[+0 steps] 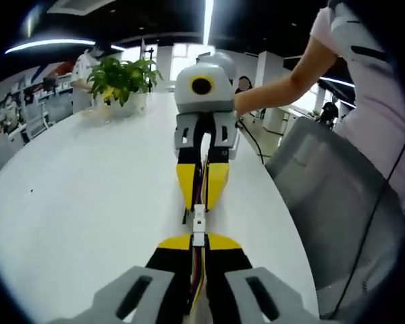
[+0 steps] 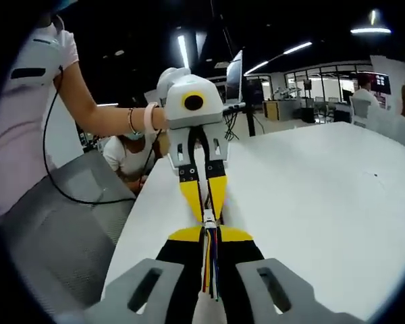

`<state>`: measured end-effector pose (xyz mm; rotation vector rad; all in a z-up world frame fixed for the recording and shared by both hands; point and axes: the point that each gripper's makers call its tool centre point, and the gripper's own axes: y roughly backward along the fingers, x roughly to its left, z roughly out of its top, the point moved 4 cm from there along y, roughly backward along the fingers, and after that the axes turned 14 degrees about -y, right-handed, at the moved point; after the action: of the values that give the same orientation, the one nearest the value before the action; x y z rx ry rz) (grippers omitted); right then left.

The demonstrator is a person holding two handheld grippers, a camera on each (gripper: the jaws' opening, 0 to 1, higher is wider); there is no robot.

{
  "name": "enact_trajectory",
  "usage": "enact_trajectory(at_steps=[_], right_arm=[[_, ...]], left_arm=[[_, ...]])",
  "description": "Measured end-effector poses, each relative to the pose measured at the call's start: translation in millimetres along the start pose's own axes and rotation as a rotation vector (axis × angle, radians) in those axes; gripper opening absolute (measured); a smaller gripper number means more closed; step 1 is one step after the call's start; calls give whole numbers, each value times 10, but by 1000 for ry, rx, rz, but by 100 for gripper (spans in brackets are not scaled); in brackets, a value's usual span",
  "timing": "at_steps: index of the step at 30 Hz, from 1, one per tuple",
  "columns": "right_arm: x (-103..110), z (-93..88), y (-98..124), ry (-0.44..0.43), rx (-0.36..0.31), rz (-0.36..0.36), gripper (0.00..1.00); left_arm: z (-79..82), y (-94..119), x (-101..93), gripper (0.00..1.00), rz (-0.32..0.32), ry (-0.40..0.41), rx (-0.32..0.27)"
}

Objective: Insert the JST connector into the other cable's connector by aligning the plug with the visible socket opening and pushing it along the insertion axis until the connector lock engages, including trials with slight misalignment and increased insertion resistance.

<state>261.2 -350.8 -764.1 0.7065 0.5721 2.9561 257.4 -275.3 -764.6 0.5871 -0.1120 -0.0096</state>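
While both grippers face tip to tip above the white table (image 1: 74, 202), left gripper (image 1: 198, 248) and right gripper (image 2: 209, 233) clamp their cables, keeping white connector (image 1: 198, 221) halves coaxial for pushing.

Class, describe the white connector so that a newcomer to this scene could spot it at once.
Start at the white table. Above it two yellow-tipped claws meet nose to nose, left claw facing right claw. The connector is the small white block bridging them, with coloured wires trailing from it.
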Motion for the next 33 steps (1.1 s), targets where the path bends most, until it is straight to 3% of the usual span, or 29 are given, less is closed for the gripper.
enact_trajectory(at_steps=[12,19,25,33], right_arm=[[-22,63,59,-53,-81,-1,3],[-76,136,66,-28,-87,-15,3],[-130,234,96,-5,-102,-23,3],[-111,236,104,11,-92,-11,3]], left_arm=[[51,44,57,0,14,41,-53],[98,63,128,0,27,16,-35],[99,116,306,0,36,-16,-17],[184,88,183,0,30,-54,-8]])
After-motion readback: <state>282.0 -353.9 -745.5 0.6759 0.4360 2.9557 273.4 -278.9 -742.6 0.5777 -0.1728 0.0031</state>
